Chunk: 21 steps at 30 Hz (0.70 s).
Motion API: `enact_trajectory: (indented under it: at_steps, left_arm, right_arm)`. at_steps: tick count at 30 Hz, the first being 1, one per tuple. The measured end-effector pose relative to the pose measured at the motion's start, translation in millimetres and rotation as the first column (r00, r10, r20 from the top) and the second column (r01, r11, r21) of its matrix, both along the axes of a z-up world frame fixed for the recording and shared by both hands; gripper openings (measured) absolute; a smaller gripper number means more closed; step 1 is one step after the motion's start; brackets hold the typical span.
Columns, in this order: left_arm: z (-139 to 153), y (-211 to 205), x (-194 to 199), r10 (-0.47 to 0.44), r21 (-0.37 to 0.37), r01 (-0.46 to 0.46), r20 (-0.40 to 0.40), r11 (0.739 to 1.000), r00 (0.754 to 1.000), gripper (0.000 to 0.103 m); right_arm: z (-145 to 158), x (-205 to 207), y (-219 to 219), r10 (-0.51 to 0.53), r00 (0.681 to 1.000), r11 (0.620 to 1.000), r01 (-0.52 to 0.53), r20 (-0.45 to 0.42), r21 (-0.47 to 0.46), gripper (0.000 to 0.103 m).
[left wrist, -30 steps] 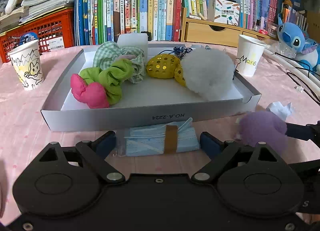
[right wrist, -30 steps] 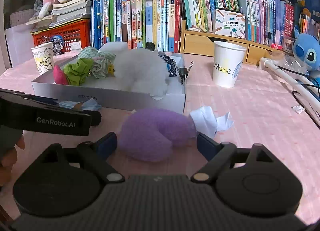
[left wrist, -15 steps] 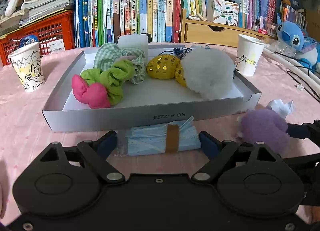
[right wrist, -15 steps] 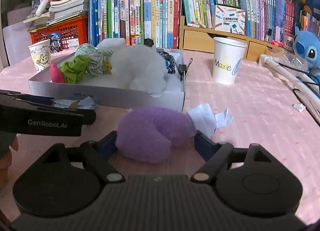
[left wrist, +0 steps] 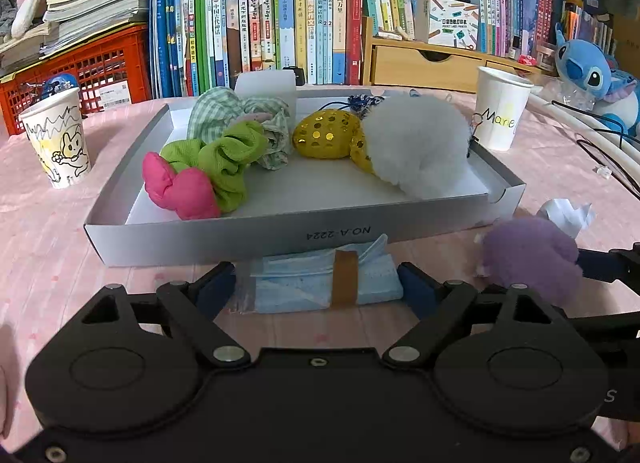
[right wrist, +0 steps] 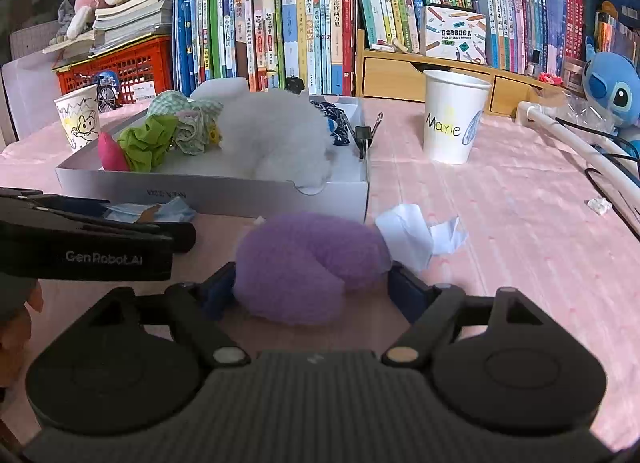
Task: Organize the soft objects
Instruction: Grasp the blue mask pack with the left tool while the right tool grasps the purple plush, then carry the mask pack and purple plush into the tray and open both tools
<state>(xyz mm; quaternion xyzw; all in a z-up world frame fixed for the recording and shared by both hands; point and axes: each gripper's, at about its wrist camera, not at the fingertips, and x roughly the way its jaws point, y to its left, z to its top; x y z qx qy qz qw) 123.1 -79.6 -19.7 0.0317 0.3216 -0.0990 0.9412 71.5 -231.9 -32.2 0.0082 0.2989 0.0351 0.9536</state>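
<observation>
Right wrist: right tool closing, pads now touching purple plush. Left tool closing around mask pack, not gripping. Box next.

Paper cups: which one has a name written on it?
The plain white paper cup to the right of the box; it reads "Marie". The other cup, left of the box, carries a cartoon drawing with no name visible.

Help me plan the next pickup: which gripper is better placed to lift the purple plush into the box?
Right. The right gripper straddles the purple plush, jaws closing; the left gripper straddles the masks.
</observation>
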Motion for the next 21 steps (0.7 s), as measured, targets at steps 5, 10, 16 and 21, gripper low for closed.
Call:
enact_trajectory:
  at_steps: [5, 10, 16, 21]
  left_arm:
    - [1, 0, 0, 0.004, -0.005, -0.004, -0.002, 1.000, 1.000, 0.083]
    - [3, 1, -4, -0.004, -0.003, 0.004, 0.001, 1.000, 1.000, 0.082]
    - [12, 2, -12, -0.016, -0.005, 0.016, 0.027, 1.000, 1.000, 0.082]
    - [22, 6, -17, -0.019, -0.019, 0.020, 0.049, 1.000, 0.999, 0.082]
  right_arm:
    - [1, -3, 0, -0.002, 1.000, 1.000, 0.002, 0.008, 0.015, 0.073]
    - [3, -5, 3, -0.002, 1.000, 1.000, 0.002, 0.012, 0.014, 0.067]
    - [7, -9, 5, -0.007, 1.000, 1.000, 0.006, 0.014, 0.020, 0.065]
    - [15, -13, 6, 0.002, 0.999, 1.000, -0.002, 0.036, 0.014, 0.064]
